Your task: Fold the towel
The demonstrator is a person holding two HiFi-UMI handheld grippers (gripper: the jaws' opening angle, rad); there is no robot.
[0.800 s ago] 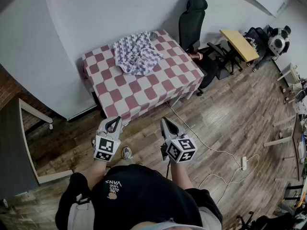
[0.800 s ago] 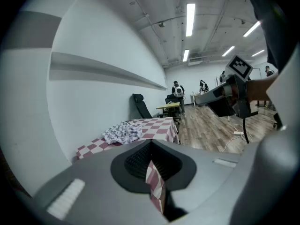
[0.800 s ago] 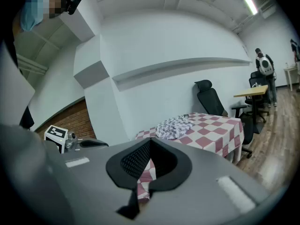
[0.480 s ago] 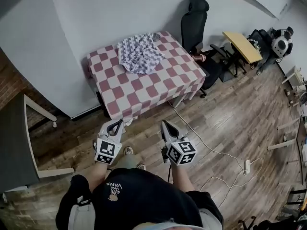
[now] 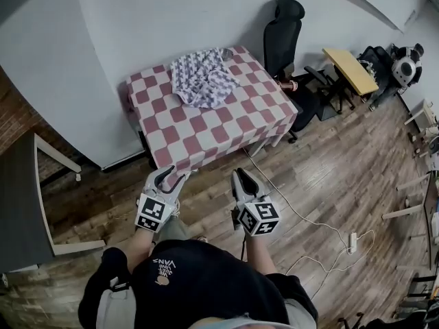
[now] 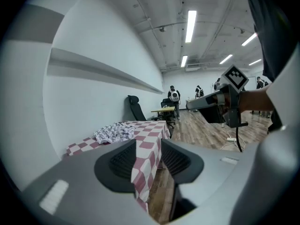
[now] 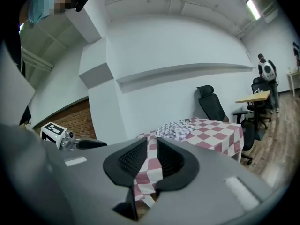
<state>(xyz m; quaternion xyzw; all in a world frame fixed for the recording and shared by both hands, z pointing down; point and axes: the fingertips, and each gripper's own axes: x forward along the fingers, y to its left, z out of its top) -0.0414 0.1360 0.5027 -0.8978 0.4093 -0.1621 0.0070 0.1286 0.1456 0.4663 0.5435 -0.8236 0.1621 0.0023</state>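
Approach step, no fold begun: towel (image 5: 202,77) lies crumpled at the far side of the checked table (image 5: 226,125), well apart from both grippers. Left gripper (image 5: 163,178) is partly open and empty; right gripper (image 5: 241,181) is all but closed and empty. Next: reach the table and open up (right especially). Only the gripper views show people far off.

One crumpled towel (image 5: 204,79) was counted on one checked worktop (image 5: 226,125). Two grippers were counted: one left gripper (image 5: 164,173) and one right gripper (image 5: 238,175). One black office chair (image 5: 285,29) was counted beside the worktop, one yellow-topped table (image 5: 351,70) further off, and one power strip (image 5: 353,238) on the floor (image 5: 329,170).
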